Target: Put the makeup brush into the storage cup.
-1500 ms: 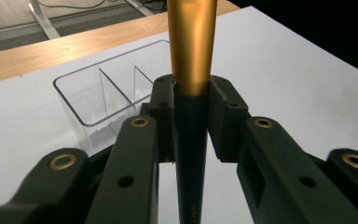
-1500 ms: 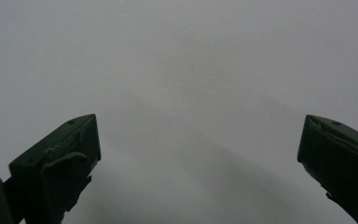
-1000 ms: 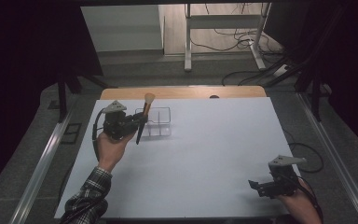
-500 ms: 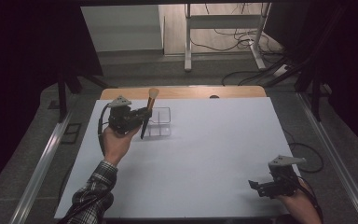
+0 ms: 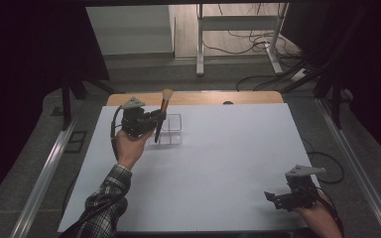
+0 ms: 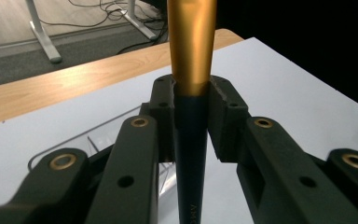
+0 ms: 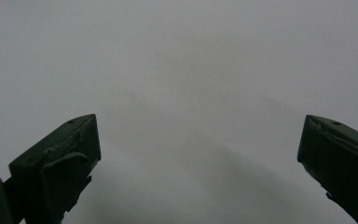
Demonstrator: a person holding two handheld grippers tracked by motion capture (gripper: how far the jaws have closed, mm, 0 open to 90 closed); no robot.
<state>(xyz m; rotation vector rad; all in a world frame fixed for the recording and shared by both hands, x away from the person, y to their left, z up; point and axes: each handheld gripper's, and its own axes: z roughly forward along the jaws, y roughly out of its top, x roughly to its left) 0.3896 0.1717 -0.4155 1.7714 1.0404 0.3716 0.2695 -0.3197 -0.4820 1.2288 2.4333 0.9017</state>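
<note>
A makeup brush (image 5: 161, 111) with a black handle, gold ferrule and tan bristles stands nearly upright, bristles up, in my left gripper (image 5: 155, 119), which is shut on its handle. In the left gripper view the jaws clamp the brush (image 6: 191, 98) where the gold ferrule meets the black handle. Its lower end hangs over a clear plastic compartment box (image 5: 171, 130) on the white table (image 5: 228, 158); that box (image 6: 102, 135) shows behind the jaws. My right gripper (image 5: 273, 198) rests near the table's front right corner, open, its fingers (image 7: 58, 158) wide apart over bare white surface.
A wooden strip (image 5: 203, 97) runs along the table's far edge. Metal rails (image 5: 44, 173) flank the table on both sides. Beyond it stand a desk frame (image 5: 238, 39) and loose floor cables (image 5: 258, 79).
My left gripper has carried the brush rightward and slightly away, bringing it over the clear box. The right gripper has stayed put.
</note>
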